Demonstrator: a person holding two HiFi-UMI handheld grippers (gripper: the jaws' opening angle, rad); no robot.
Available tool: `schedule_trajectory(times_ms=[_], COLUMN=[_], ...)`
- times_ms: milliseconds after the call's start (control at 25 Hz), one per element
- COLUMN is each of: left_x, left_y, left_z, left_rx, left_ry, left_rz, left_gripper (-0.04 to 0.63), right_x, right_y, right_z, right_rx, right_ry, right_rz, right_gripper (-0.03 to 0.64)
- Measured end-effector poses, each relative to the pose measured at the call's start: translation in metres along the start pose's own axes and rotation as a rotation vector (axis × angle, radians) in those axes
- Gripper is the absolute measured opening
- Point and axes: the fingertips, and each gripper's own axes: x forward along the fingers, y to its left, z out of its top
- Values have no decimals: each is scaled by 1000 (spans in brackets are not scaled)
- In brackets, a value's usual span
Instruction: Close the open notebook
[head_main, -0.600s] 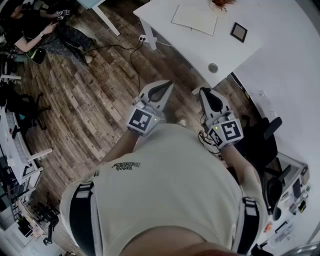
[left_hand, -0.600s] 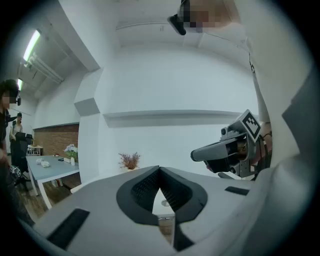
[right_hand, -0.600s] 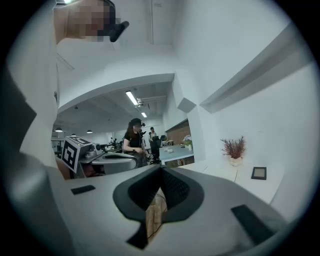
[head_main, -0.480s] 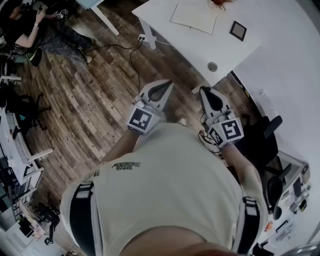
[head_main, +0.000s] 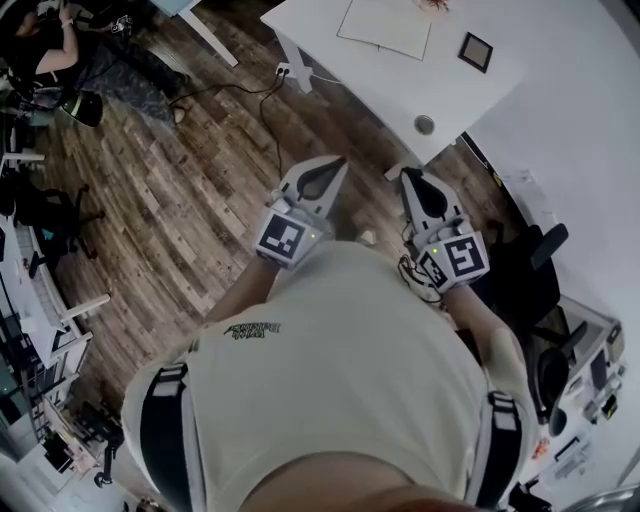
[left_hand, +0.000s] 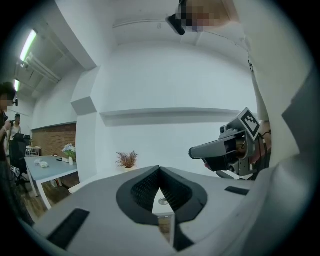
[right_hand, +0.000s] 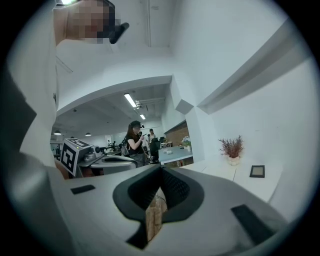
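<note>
- Close before the person's light shirt (head_main: 340, 370), the left gripper (head_main: 333, 166) and the right gripper (head_main: 408, 180) are held side by side, a little apart. Both point forward and only slightly downward.
- On each gripper the marker cube sits on top and faces upward.
- For the left gripper, its fingers (left_hand: 142, 187) are pressed together at the tips, and nothing is between them. The fingers (right_hand: 175, 187) of the right gripper are together in the same way, also without any object.
- Below the fingertips there is only the wooden floor (head_main: 180, 190), and neither gripper touches anything.
- Ahead of the fingertips, well apart from them, stands a white table (head_main: 340, 70). The notebook (head_main: 385, 25) lies on it open and flat, on the far part of the top.
- Beyond the right fingers, just right of the notebook, lies a small dark frame (head_main: 476, 52). A round disc (head_main: 425, 124) sits nearer to the fingers, by the table's near edge.
- A plant (right_hand: 231, 148) stands behind the notebook, at the far side.
- Between the fingers and the table is floor, with a thin cable (head_main: 262, 110) ahead and left of the left fingers.
- Far to the left of the left fingers sits a seated person (head_main: 60, 50). A dark office chair (head_main: 525, 270) stands right of the right fingers.
</note>
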Motion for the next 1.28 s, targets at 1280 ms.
schedule_trajectory(times_ms=[1280], left_x=[34], left_y=[-7], left_z=[10], left_rx=[54], left_ry=[-28], left_rz=[167], left_gripper=[12], right_x=[-12], right_y=[-49], right_z=[15], right_rx=[-58], right_ry=[-89], right_rz=[78], right_gripper=[0])
